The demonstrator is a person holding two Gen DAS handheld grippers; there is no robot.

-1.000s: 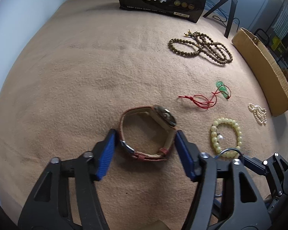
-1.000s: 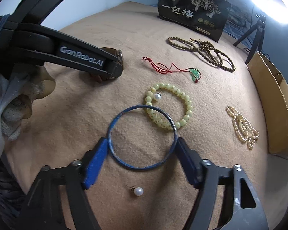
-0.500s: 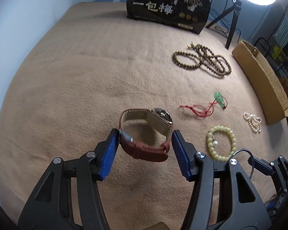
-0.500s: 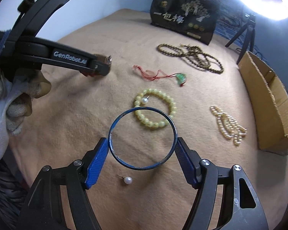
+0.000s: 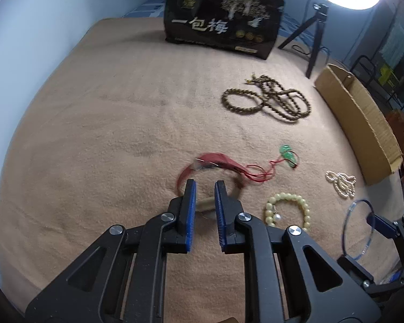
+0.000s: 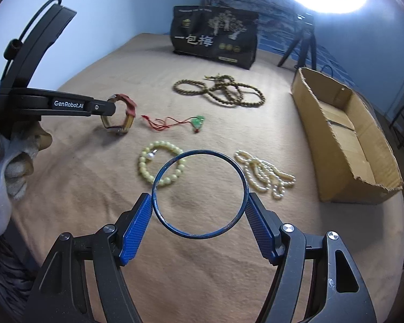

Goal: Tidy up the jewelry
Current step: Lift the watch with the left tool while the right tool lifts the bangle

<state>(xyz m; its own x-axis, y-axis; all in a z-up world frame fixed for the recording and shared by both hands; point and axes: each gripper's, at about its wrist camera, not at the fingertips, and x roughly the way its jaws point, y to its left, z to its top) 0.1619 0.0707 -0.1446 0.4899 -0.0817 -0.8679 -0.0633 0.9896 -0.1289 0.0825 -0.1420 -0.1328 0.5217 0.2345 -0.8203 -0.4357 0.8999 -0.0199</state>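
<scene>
I am picking up jewelry: my left gripper (image 5: 204, 188) is closing its jaws on the watch (image 6: 120, 117) strap, just above the blanket (image 5: 94, 134). My right gripper (image 6: 199, 210) squeezes the blue bangle (image 6: 200, 193) in the air. Next I think both go gently into the cardboard box (image 6: 344, 140).

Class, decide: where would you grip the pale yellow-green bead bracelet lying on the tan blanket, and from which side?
Grip the pale yellow-green bead bracelet across one arc of beads, from above: one finger inside the open loop, one outside, since it lies flat on the tan blanket.
</scene>
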